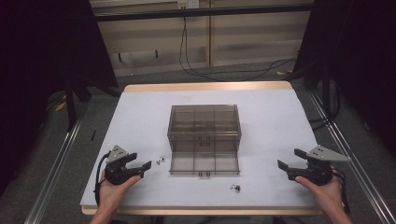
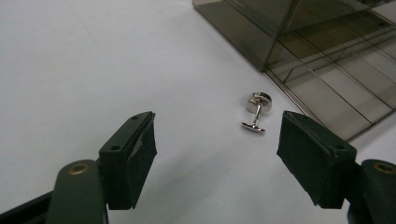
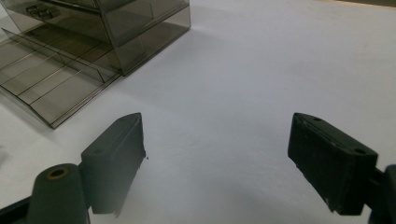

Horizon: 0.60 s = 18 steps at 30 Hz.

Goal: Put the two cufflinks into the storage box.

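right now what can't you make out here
- Second cufflink, high view: too small to tell its shape.
- Upper drawers of the box, high view: smoked walls hide whether anything is inside.
- Open drawer, left gripper view: cut off by the right edge.
- First cufflink: its face is turned away.

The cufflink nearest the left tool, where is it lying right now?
In the high view the cufflink lies on the white table, between the left tool and the left edge of the organizer's pulled-out drawer, touching neither.

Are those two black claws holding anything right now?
No. The left gripper and right gripper both stand open and empty; a small silver cufflink lies untouched on the table ahead of the left one.
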Each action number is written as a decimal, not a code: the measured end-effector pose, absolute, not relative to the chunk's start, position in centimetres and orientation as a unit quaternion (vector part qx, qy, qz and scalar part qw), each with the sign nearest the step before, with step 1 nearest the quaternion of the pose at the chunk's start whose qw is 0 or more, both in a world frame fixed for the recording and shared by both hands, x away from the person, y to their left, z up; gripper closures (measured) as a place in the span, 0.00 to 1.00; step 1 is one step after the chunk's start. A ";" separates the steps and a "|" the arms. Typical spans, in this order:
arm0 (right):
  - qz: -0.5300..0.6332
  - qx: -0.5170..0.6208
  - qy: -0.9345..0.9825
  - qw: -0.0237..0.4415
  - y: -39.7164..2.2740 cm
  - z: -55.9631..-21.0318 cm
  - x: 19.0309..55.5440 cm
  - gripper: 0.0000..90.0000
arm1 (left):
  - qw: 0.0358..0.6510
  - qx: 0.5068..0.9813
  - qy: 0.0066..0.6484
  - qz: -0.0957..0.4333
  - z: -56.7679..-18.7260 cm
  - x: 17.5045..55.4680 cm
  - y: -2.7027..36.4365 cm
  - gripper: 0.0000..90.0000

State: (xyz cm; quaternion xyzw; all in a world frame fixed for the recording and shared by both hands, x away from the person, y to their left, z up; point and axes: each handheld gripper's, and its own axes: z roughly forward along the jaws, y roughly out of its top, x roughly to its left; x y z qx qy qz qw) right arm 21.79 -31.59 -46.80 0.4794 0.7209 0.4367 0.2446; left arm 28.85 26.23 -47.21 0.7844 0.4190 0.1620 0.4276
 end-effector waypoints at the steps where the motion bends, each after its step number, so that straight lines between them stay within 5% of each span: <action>1: 0.442 0.478 0.721 0.239 -31.5 -46.8 21.8 0.20 | 0.420 0.790 0.416 0.164 -47.1 28.8 26.1 0.31; 18: 0.434 0.457 0.746 0.214 -31.0 -47.2 21.8 0.25 | 0.399 0.806 0.416 0.136 -46.2 28.7 25.4 0.46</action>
